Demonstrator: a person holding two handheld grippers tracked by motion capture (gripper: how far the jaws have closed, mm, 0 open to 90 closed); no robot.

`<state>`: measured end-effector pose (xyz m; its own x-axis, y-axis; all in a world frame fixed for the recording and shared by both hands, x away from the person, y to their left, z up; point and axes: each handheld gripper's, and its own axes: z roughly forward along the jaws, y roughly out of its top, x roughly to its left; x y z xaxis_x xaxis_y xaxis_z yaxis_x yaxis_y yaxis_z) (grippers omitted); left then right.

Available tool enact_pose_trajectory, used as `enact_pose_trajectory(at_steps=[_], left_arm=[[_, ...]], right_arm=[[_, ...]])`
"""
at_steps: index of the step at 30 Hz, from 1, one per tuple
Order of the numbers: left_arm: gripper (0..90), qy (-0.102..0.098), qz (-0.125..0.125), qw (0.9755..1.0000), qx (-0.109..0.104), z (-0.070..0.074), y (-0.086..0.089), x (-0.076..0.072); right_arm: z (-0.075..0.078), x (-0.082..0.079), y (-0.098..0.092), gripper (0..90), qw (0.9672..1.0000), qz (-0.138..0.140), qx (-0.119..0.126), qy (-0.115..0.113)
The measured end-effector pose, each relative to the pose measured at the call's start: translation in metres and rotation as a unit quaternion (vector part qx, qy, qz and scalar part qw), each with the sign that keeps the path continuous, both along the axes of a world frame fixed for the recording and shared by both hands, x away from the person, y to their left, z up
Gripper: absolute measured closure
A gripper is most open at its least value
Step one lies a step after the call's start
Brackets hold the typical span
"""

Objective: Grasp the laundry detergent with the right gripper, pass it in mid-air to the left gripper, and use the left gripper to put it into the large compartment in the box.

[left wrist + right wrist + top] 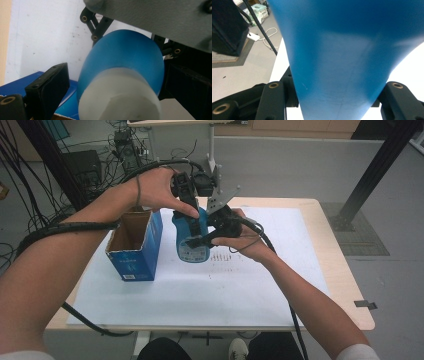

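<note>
One blue bottle (192, 237) is clamped by the right gripper (212, 236); the left gripper (186, 200) brackets its white cap (117, 97), jaws apart. One open blue box (136, 245) stands near the bench's (345, 285) left edge.

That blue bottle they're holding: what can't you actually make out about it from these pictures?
- Blue bottle: its label print is too small to read in the high view.
- Its top there is hidden by the left gripper and hand.
- Its white cap is blurred and cut off by the bottom edge in the left gripper view.
- Open box: contents lost in shadow.
</note>
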<state>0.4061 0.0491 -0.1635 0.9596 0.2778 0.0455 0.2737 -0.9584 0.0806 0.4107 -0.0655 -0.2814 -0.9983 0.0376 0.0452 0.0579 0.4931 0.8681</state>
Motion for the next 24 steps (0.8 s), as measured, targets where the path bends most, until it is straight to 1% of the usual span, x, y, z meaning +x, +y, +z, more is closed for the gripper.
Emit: enact_pose_trajectory(at_steps=[13,15,18,24], left_arm=[[5.9,0.003,-0.004,1.0000,0.001,-0.0012,0.0003,0.0007],[5.9,0.001,-0.002,1.0000,-0.002,-0.0012,-0.0001,0.0007],[5.9,-0.003,-0.004,1.0000,-0.001,-0.0003,-0.0005,0.0007],[5.9,-0.003,-0.005,1.0000,0.001,-0.0006,-0.0010,0.0006]], right_arm=[[0.0001,0.0017,-0.0013,44.3,1.0000,-0.002,0.001,0.001],[0.0002,0.0015,-0.0013,44.3,1.0000,-0.001,0.001,0.003],[-0.0001,0.0020,-0.0012,44.3,1.0000,-0.002,0.002,0.001],[0.0004,0.0030,-0.0019,44.3,1.0000,-0.003,0.003,-0.001]])
